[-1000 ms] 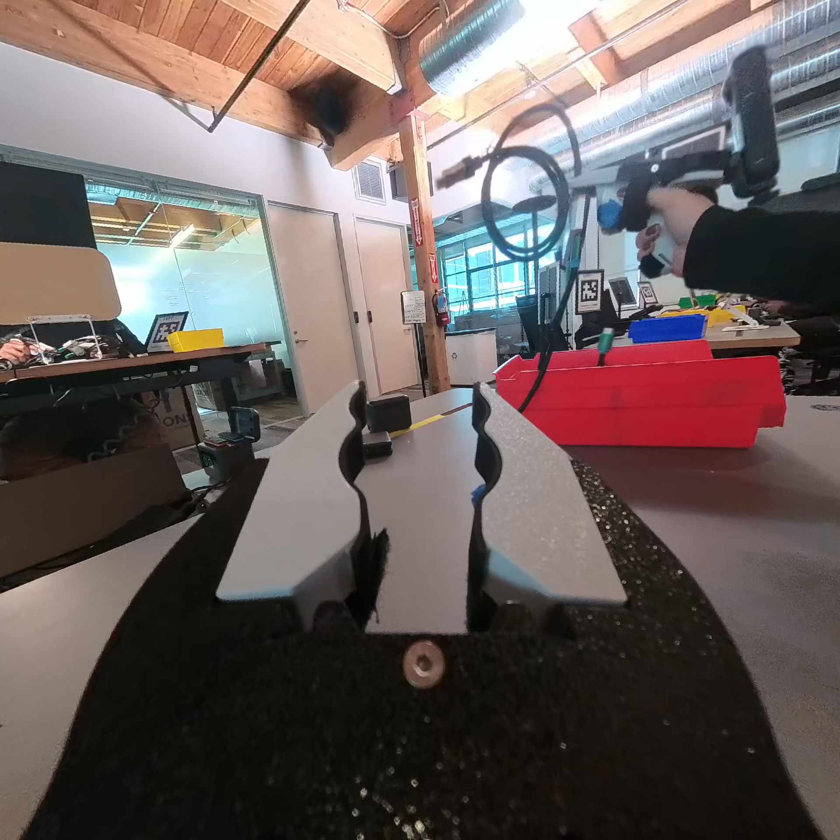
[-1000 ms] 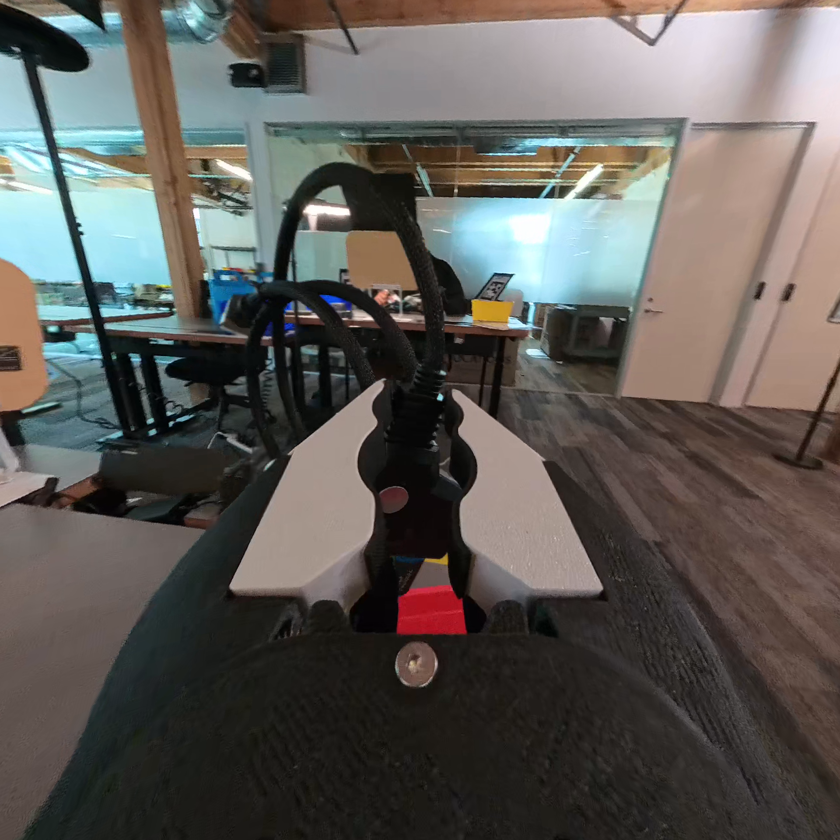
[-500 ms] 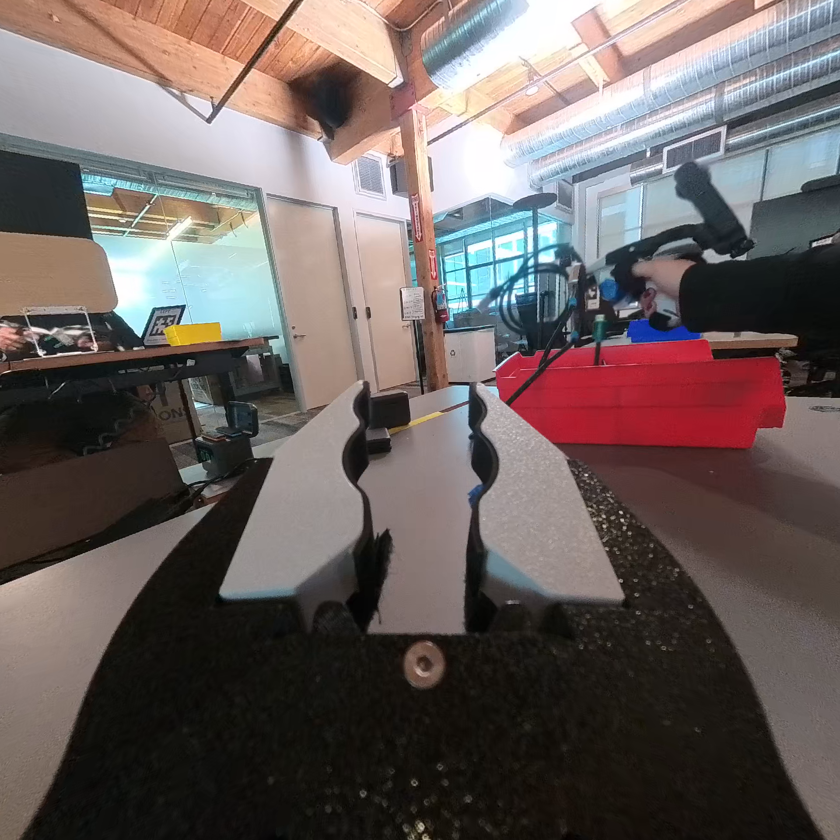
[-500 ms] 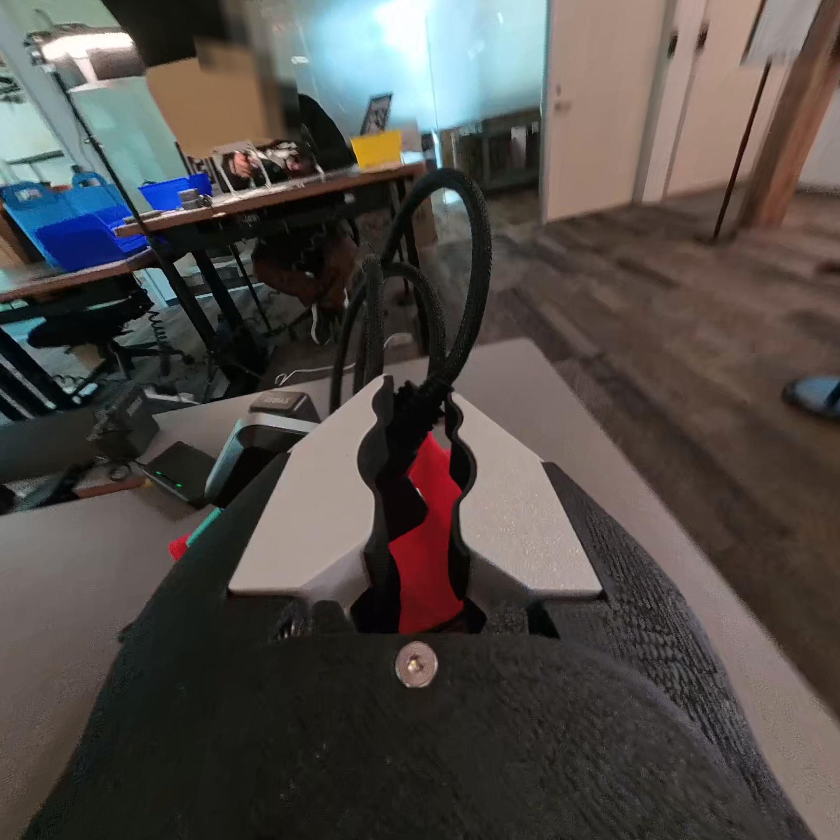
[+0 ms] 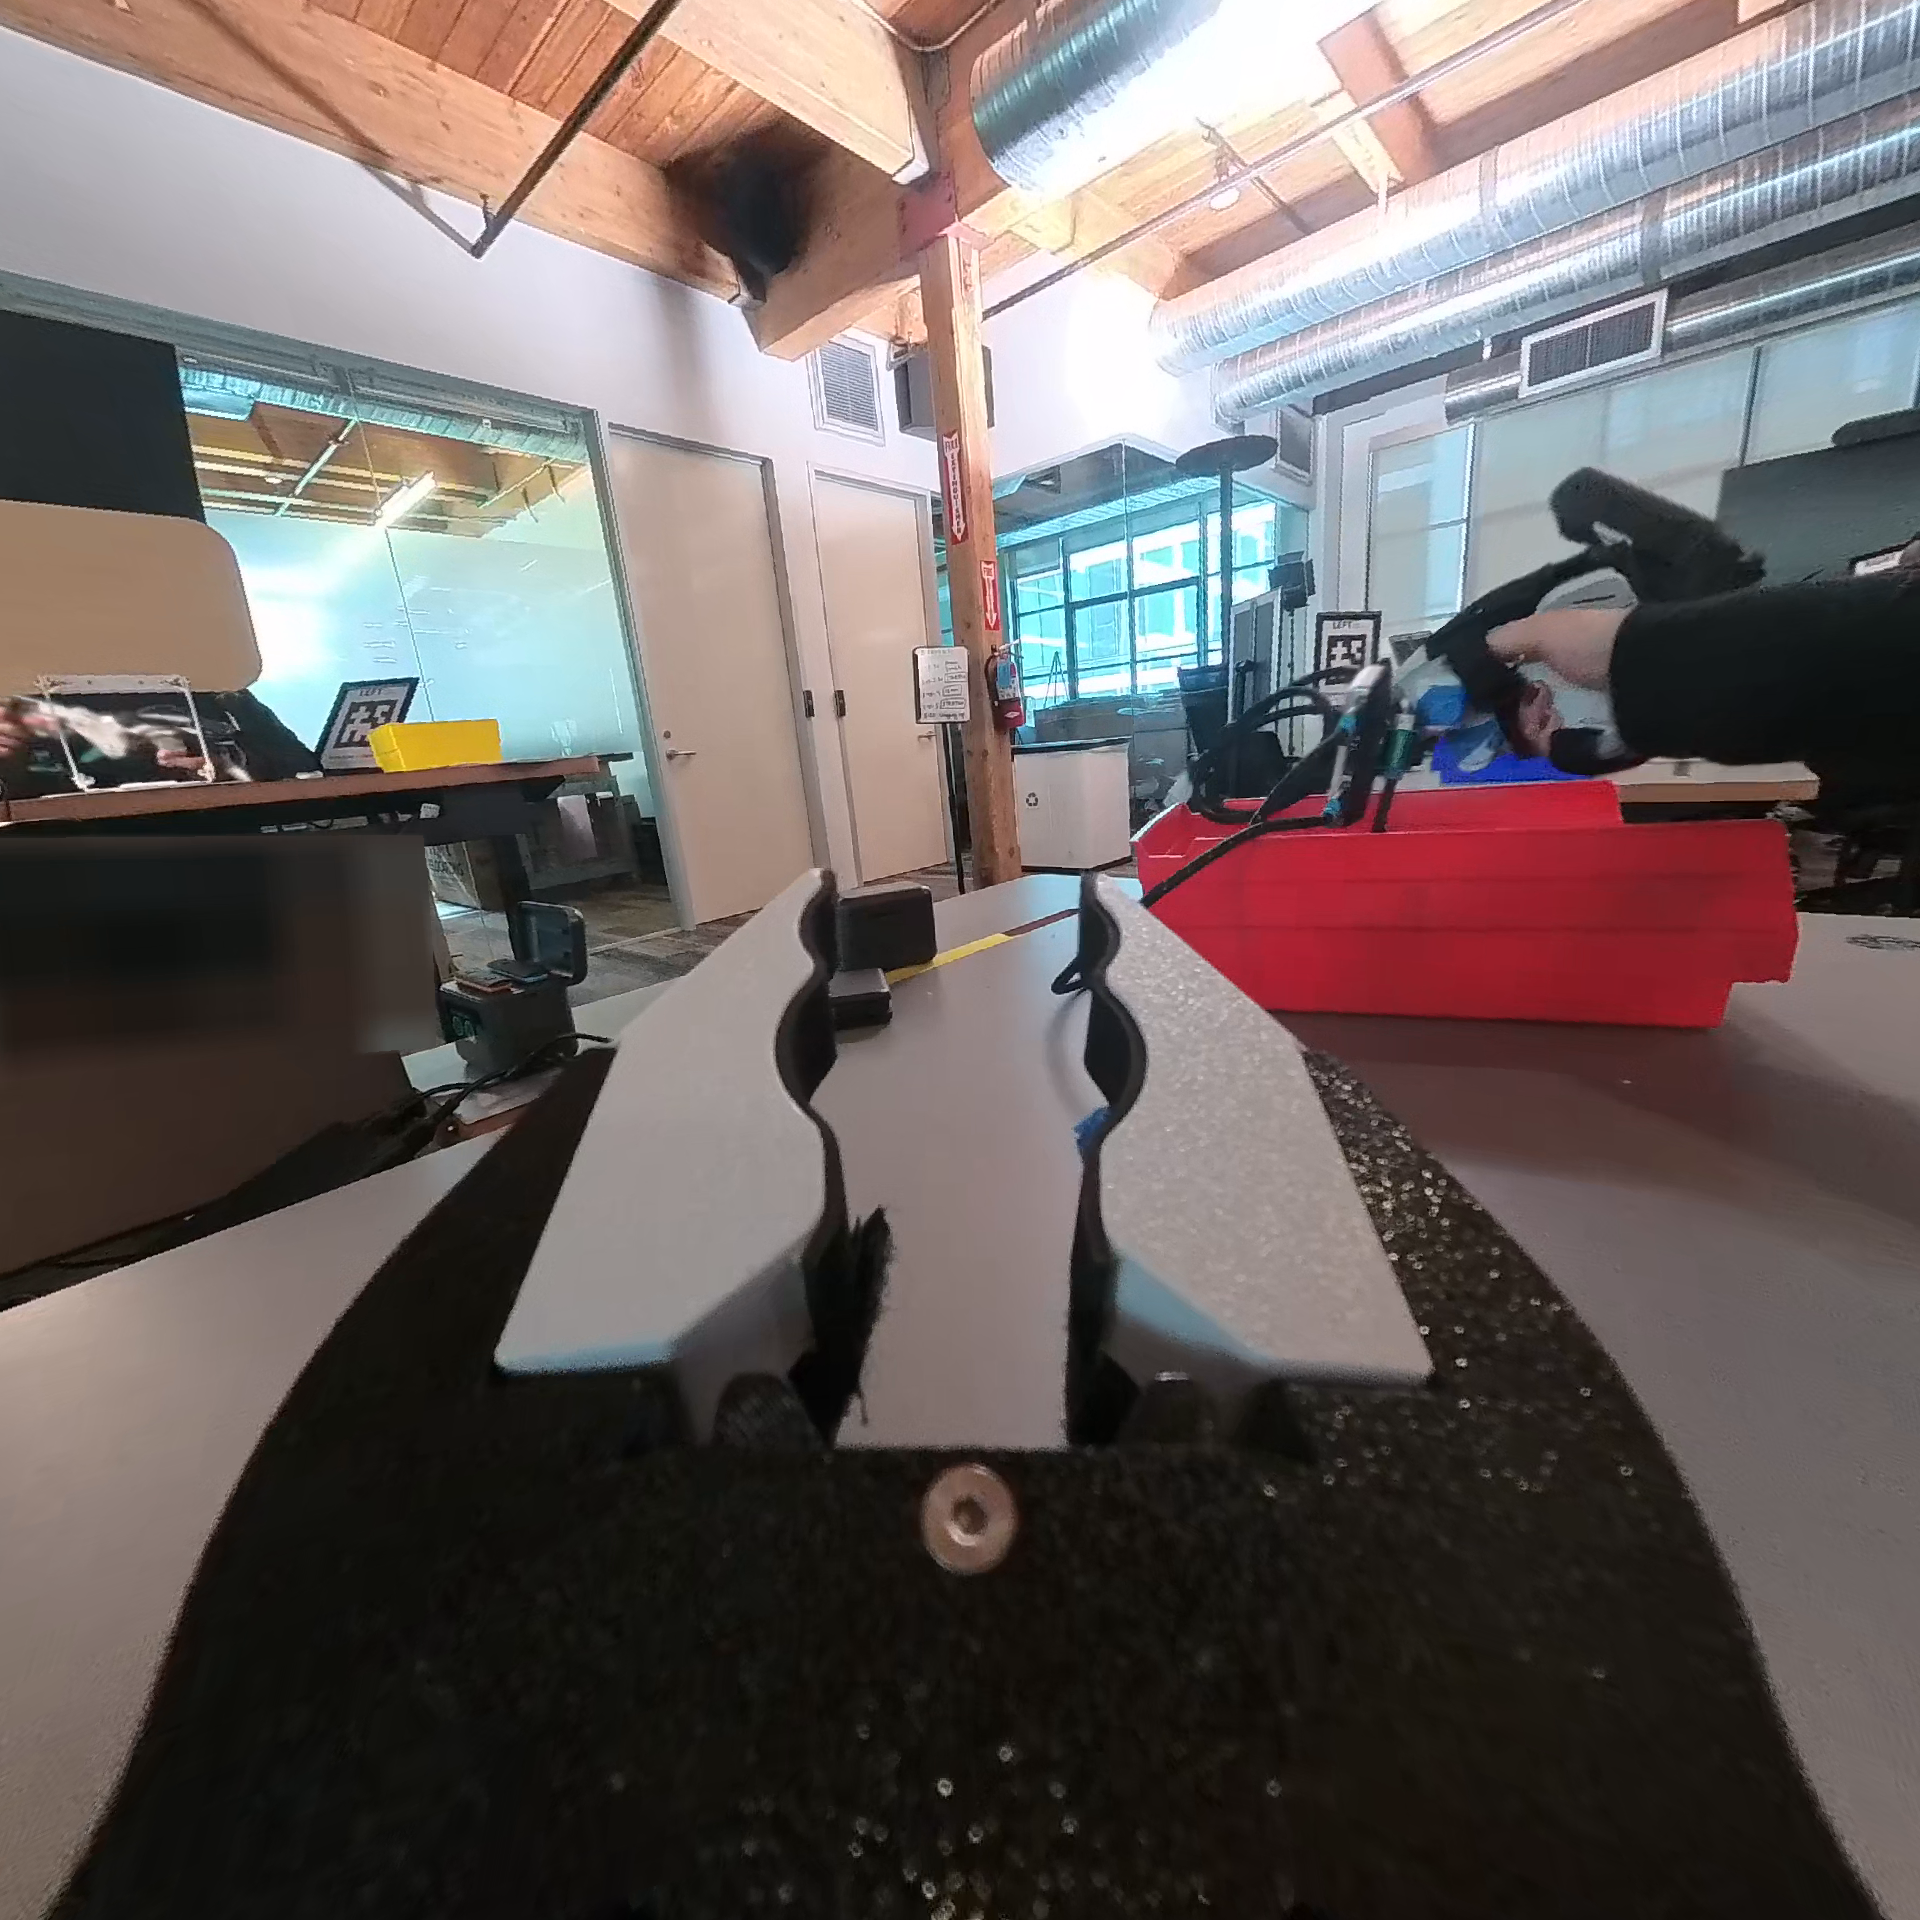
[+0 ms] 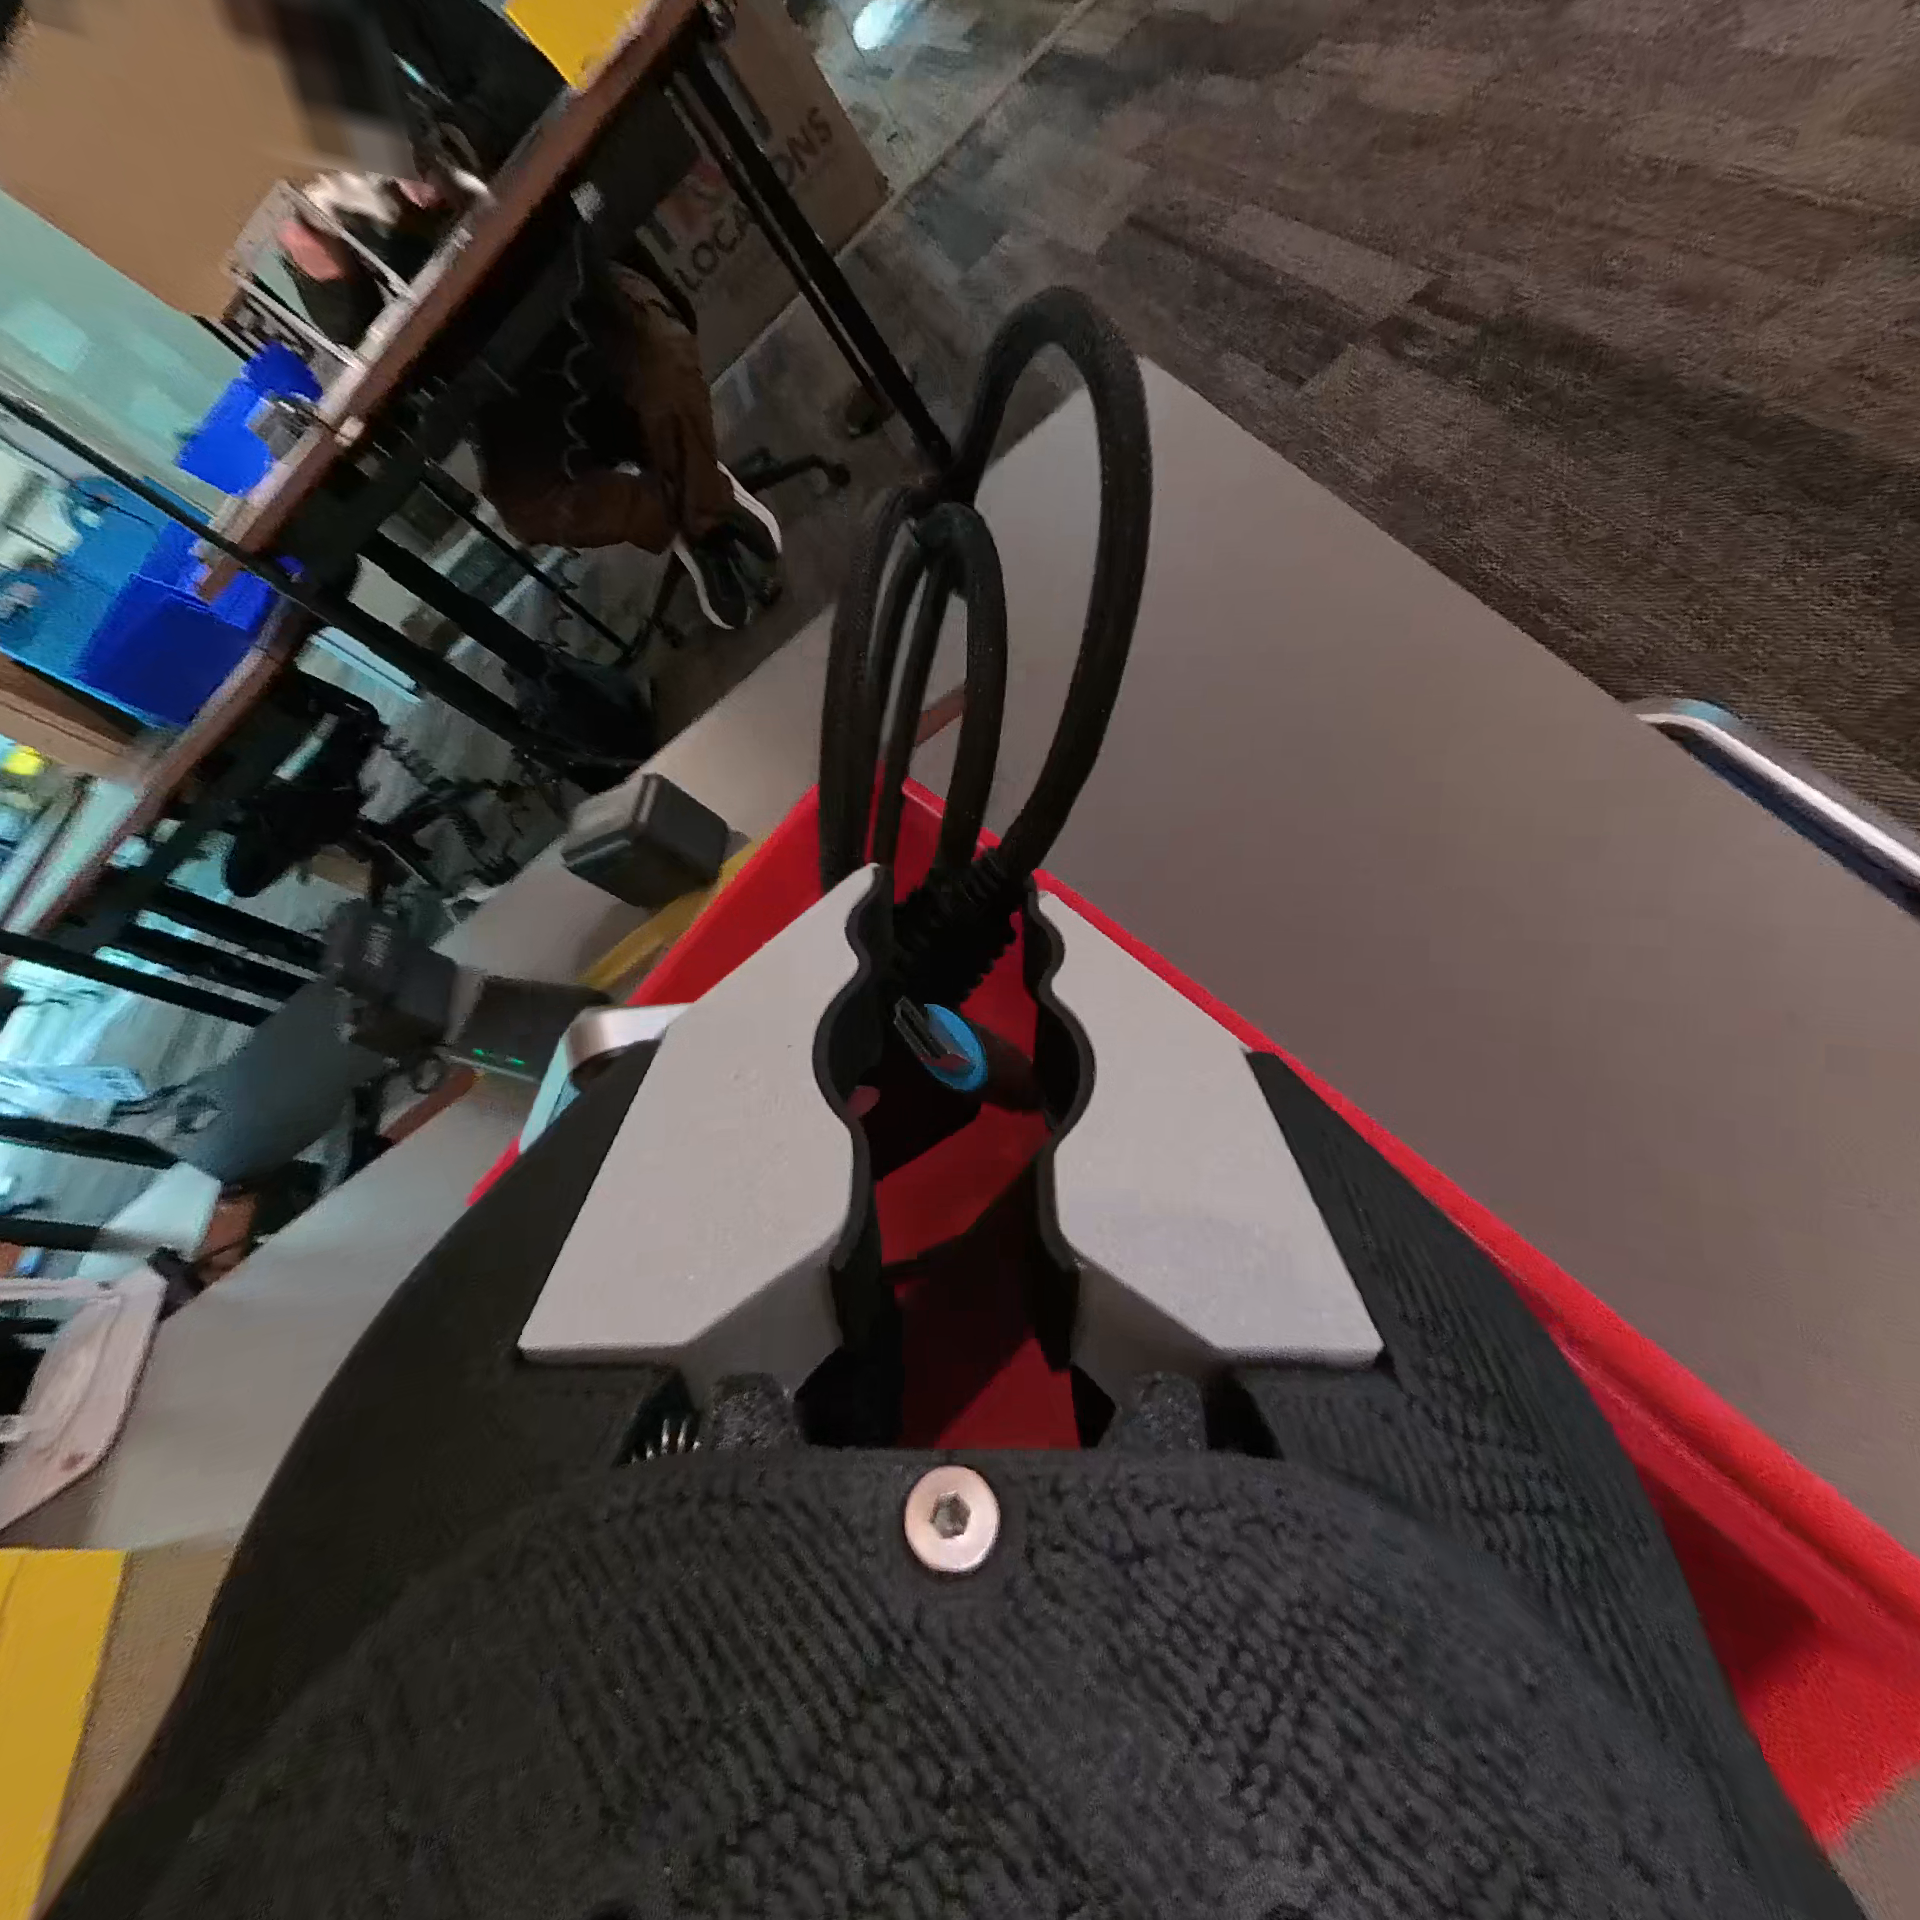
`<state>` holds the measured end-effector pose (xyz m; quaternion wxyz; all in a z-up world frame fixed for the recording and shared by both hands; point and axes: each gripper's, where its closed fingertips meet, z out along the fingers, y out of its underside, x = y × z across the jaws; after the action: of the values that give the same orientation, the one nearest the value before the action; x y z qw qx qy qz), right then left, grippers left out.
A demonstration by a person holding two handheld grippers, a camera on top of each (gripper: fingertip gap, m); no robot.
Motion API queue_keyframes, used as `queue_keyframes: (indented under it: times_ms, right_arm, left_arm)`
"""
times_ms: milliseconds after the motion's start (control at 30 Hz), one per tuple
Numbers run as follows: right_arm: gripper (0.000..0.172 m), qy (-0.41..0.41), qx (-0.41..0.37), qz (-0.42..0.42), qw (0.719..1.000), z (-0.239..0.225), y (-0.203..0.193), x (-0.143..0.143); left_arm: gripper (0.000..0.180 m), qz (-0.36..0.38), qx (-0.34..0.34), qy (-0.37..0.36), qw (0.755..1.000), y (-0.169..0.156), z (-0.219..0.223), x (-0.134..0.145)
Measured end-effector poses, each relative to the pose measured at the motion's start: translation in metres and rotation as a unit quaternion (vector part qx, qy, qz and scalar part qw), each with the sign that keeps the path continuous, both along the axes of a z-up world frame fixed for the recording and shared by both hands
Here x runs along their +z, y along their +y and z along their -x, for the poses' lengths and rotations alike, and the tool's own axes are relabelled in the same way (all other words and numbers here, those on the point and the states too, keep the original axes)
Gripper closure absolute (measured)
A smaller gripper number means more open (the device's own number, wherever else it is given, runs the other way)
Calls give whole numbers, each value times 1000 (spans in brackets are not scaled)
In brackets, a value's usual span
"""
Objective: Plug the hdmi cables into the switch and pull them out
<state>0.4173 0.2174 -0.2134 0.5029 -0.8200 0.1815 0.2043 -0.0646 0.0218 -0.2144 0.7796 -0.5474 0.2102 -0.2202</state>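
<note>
My right gripper (image 6: pixel 956 904) is shut on a black braided HDMI cable (image 6: pixel 961 935), gripping it at the ribbed sleeve next to its plug. The cable's coiled loops (image 6: pixel 1081 540) stand up beyond the fingertips. It hangs tipped down over a red bin (image 6: pixel 1558 1403), where a plug with a blue collar (image 6: pixel 945 1044) shows between the fingers. The left wrist view shows this gripper (image 5: pixel 1371 717) in a hand above the bin (image 5: pixel 1455 914). My left gripper (image 5: pixel 956 894) is open and empty, low over the grey table (image 5: pixel 1558 1143). A small black box (image 5: pixel 885 923) stands ahead by its left fingertip.
A flat black item (image 5: pixel 860 1006) lies in front of the black box, by a yellow tape strip (image 5: pixel 956 954). The black box also shows in the right wrist view (image 6: pixel 644 842). A charger unit (image 5: pixel 509 997) sits off the table's left edge. Desks and a person are behind. The left gripper's tips are roughly 50 cm from the right gripper's.
My right gripper came down from high in the air and tipped over the red bin, still holding the coiled cable. My left gripper barely moved and stayed open.
</note>
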Motion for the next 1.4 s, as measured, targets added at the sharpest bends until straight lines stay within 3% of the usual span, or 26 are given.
queue_keyframes:
  times_ms: [67,267,400,467,567,633,733,833,900,933,1133,1400]
  right_arm:
    - [128,-77,19,25,997,0,-10,0]
    - [114,-292,33,17,956,8,-32,43]
    - [114,-372,52,-168,911,68,-47,114]
    - [116,-393,77,-292,868,122,-66,143]
    - [125,-383,111,-448,800,208,-102,156]
    - [126,-319,138,-519,781,261,-119,142]
    - [114,-240,198,-567,763,336,-120,90]
    - [99,-172,239,-550,782,390,-101,35]
    - [90,-132,265,-532,793,417,-87,14]
    - [84,-118,277,-517,801,427,-80,15]
    - [84,-122,261,-519,805,459,-40,12]
    - [100,-145,331,-510,780,484,-50,-2]
  left_arm:
    - [137,2,-1,-2,1000,1,0,0]
    - [136,7,-1,-5,1000,2,1,-1]
    - [136,5,4,-3,1000,3,3,-1]
    - [136,3,8,-2,1000,4,5,0]
    - [135,2,16,-2,1000,6,10,0]
    - [134,3,21,-3,1000,8,13,0]
    - [134,4,28,-4,1000,10,17,-1]
    - [134,0,39,5,999,13,22,-1]
    - [134,-4,53,13,999,16,26,-2]
    - [134,-3,55,9,998,18,28,-2]
    - [134,9,45,16,999,27,20,-7]
    - [124,-4,35,35,999,23,13,-7]
